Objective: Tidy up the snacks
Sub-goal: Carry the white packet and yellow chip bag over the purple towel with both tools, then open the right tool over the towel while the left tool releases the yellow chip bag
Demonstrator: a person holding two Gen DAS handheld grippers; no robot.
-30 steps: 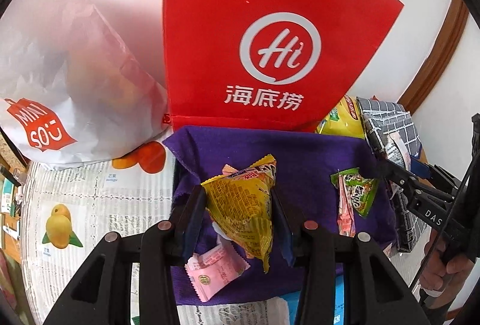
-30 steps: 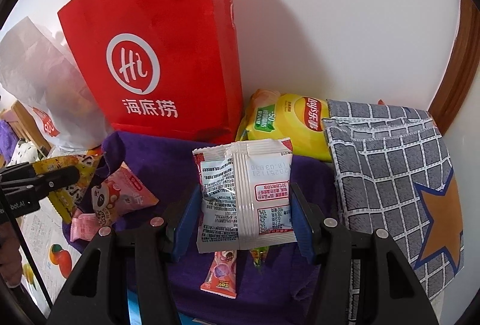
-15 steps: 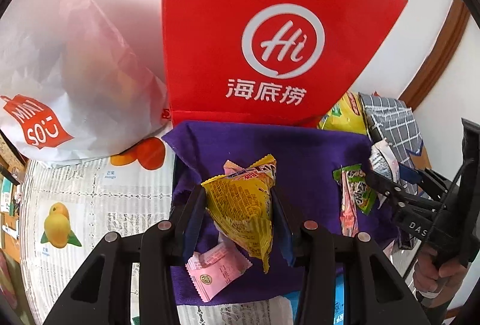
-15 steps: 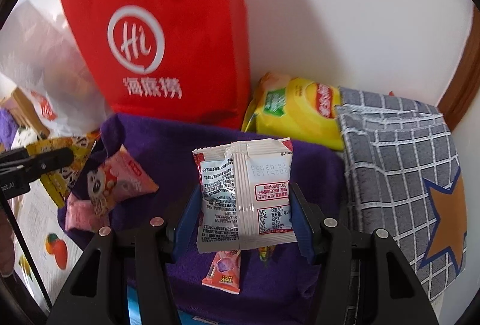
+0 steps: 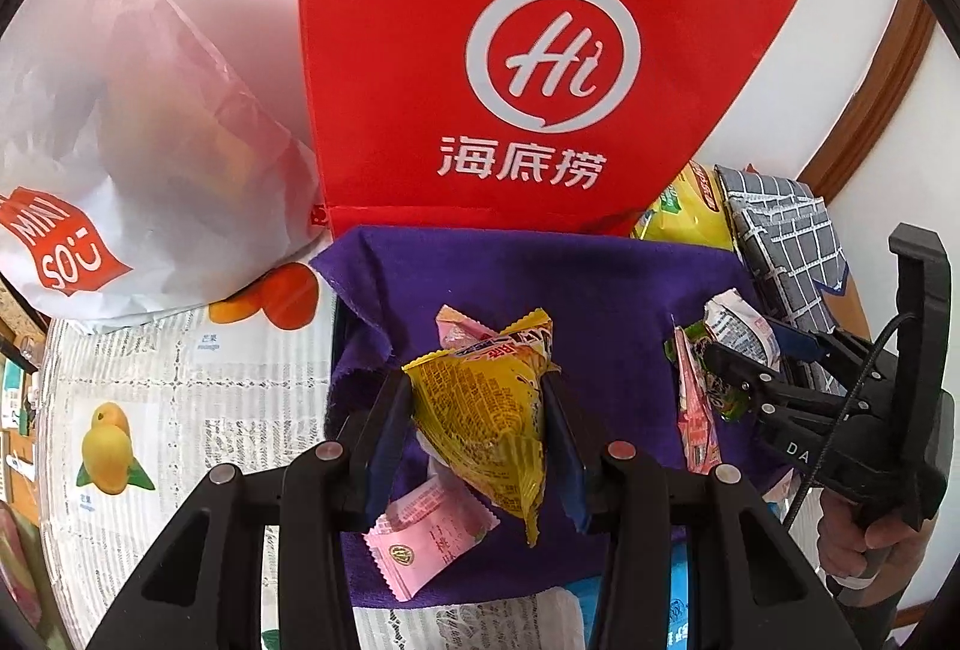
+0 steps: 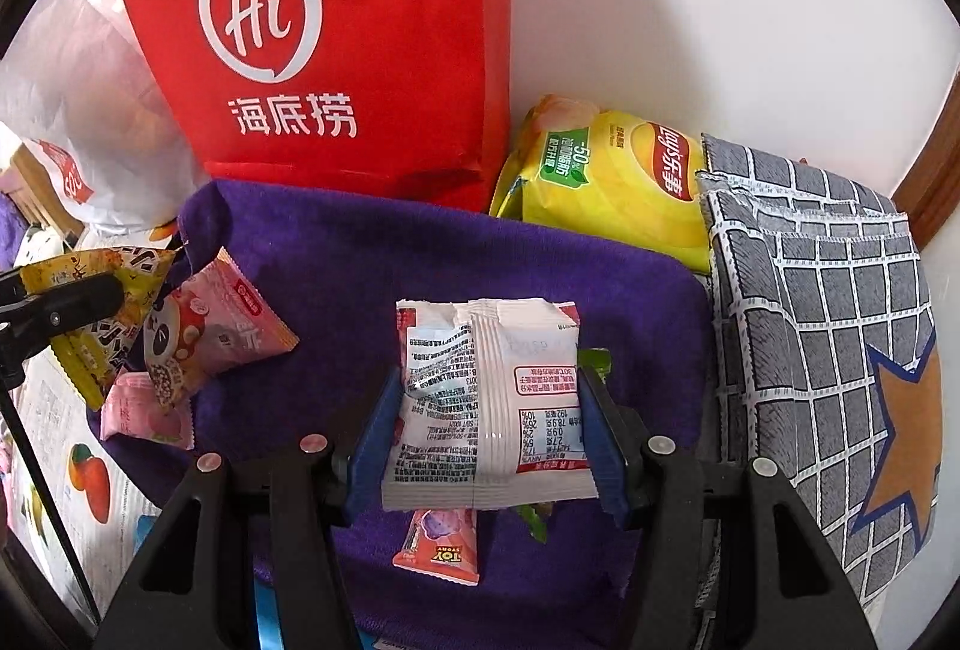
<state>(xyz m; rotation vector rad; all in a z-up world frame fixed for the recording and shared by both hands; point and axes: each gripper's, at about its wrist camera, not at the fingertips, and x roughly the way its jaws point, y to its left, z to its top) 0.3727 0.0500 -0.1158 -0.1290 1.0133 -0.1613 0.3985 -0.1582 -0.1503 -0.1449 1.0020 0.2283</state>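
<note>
Left wrist view, nearest the lens: the left gripper [image 5: 480, 410] has its blue pads pressed against both sides of a yellow snack packet [image 5: 486, 416], which hangs between them above a purple cloth [image 5: 540, 284]. Just below the packet a pale pink sachet [image 5: 429, 536] lies flat on the cloth, and a second pink wrapper [image 5: 459, 329] peeks out behind the packet's top edge. Off to the right, the right gripper [image 5: 735, 350] reaches in over the cloth, held by a hand [image 5: 864, 536] at the frame's edge, with a white packet in its fingers; a slim pink stick pack [image 5: 693, 422] and a green wrapper [image 5: 723, 392] lie beneath it. To the left, a fruit-printed table cover [image 5: 180, 392] spreads out, and a white shopping bag [image 5: 120, 170] sits on it. Farthest back, a red paper bag [image 5: 510, 50] stands against the wall.

From the right wrist view, the right gripper [image 6: 489, 416] clamps a white snack packet [image 6: 489, 404] by its two side edges, fingers at a middling spread. Under it lies a pink "TOY" stick pack [image 6: 441, 545]. Further left, a pink panda packet [image 6: 198, 344] lies on the cloth beside the left gripper's yellow packet. Beyond the cloth a yellow chip bag [image 6: 612, 182] leans by the red bag, touching a grey checked fabric bag [image 6: 828, 320] on the right.
</note>
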